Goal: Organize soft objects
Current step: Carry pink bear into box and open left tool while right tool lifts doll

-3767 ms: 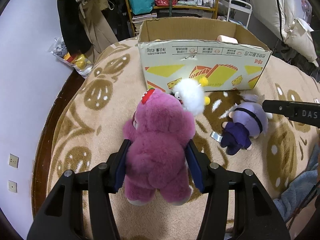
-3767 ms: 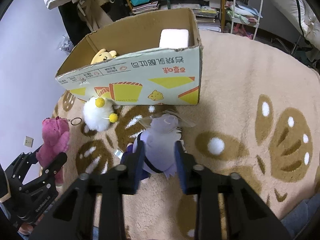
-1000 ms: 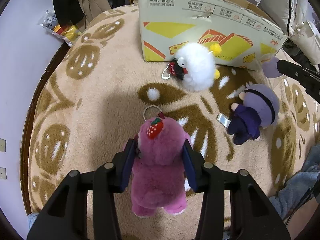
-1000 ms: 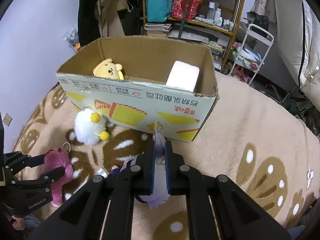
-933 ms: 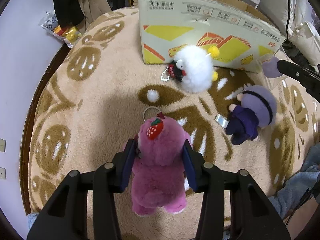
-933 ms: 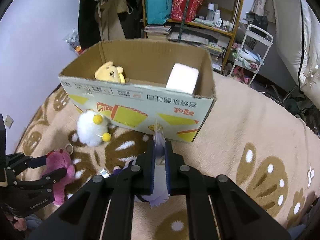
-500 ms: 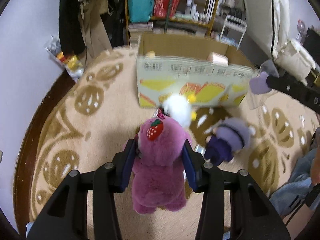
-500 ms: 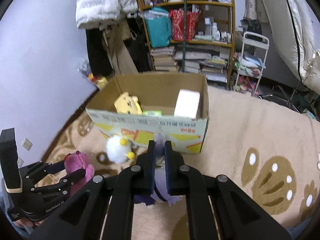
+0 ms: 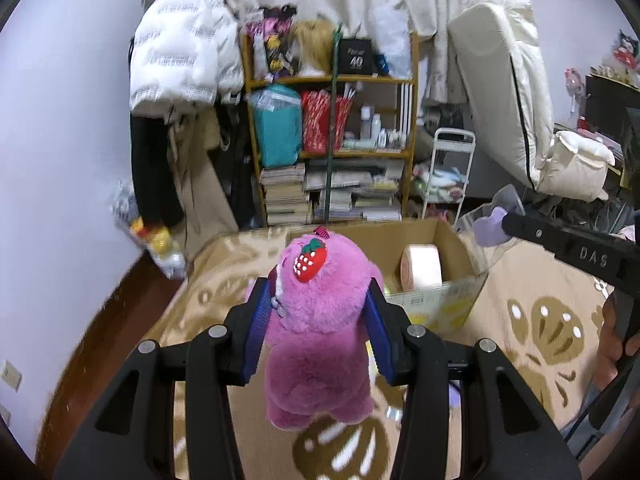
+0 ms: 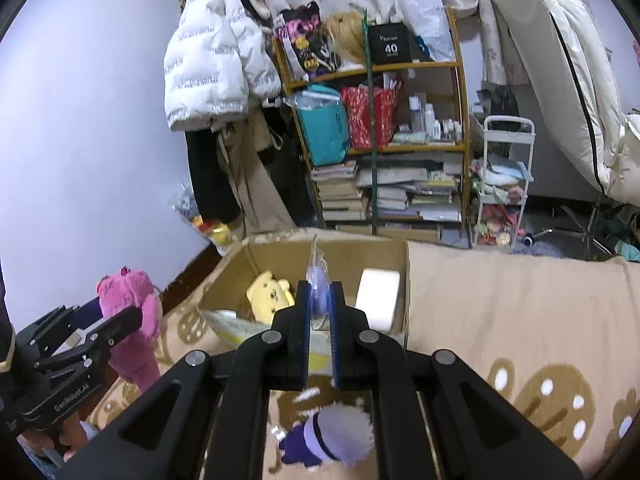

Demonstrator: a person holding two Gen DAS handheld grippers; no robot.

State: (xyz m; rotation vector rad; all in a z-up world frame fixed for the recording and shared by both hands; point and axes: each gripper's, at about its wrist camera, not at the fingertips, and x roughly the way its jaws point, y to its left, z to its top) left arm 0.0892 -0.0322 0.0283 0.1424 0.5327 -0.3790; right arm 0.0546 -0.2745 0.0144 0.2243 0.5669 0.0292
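My left gripper is shut on a pink plush bear with a strawberry on its head, held up in the air; it also shows in the right wrist view. My right gripper is shut on the ear of a purple plush doll, whose body hangs below the fingers; the ear in its clear wrap also shows in the left wrist view. An open cardboard box stands ahead, holding a yellow plush and a white cushion.
The box stands on a beige rug with brown paw prints. A cluttered bookshelf, hanging coats, a white cart and a folded mattress stand behind. The wood floor edge runs on the left.
Both grippers have risen and tilted up with their plush toys. The box now sits lower in both views and the purple doll hangs off the rug.
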